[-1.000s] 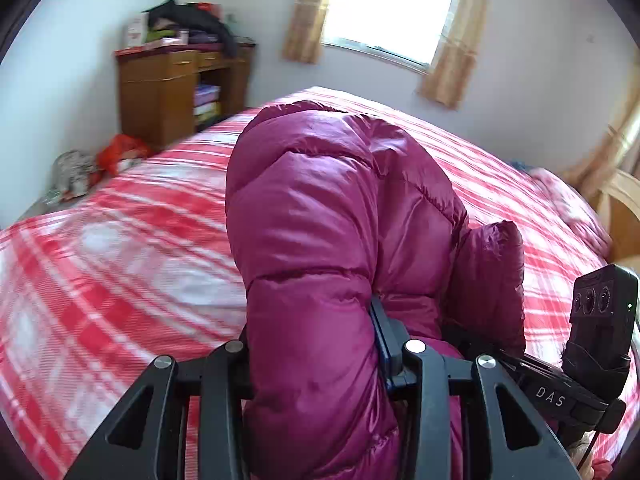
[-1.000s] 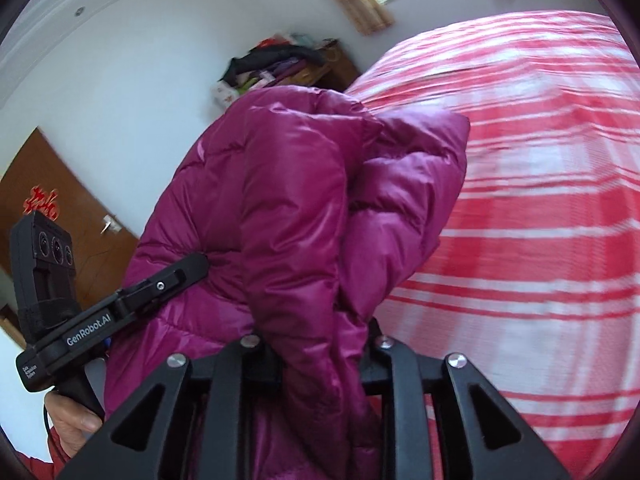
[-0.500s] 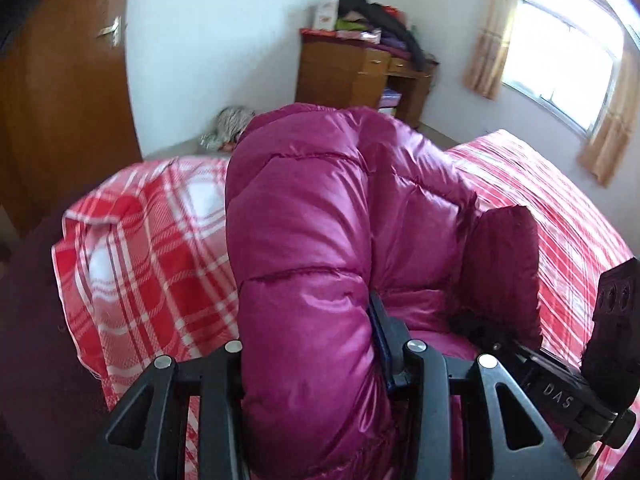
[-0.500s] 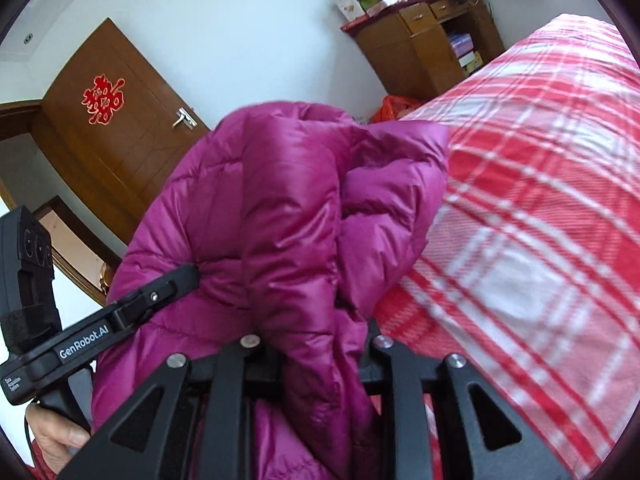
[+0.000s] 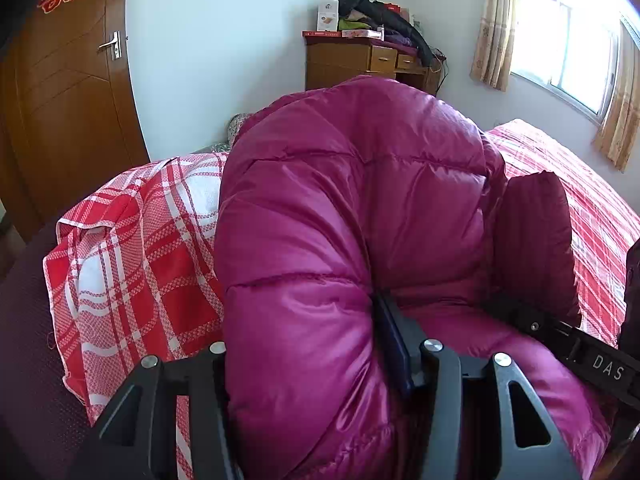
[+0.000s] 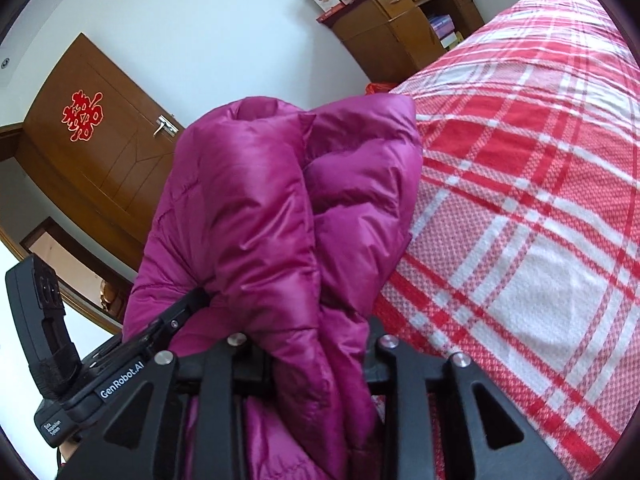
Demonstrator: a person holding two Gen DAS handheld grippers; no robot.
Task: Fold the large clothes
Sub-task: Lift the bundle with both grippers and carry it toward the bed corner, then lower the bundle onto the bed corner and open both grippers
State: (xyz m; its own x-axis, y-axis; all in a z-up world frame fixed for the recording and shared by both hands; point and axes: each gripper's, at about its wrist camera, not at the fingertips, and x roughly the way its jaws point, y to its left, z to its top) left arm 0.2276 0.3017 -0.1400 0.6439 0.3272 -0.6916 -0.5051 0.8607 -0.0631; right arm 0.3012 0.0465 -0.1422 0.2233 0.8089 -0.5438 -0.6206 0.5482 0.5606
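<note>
Both views have swung from the window toward the door. Left wrist: the left claw [image 5: 312,364] is opening, the magenta puffer jacket [image 5: 352,208] bulging between its jaws and hiding the left fingertip. Right wrist: the right claw [image 6: 316,344] is opening around bunched jacket over the plaid bed [image 6: 520,200]; fingertips buried.

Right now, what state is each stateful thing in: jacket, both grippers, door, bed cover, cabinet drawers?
Magenta puffer jacket: bunched, held between both grippers.
Left gripper: jaws opening, jacket between them.
Right gripper: jaws opening, jacket between them.
Door: closed.
Red plaid cover: spread over bed, rumpled at corner.
Cabinet drawers: shut.
</note>
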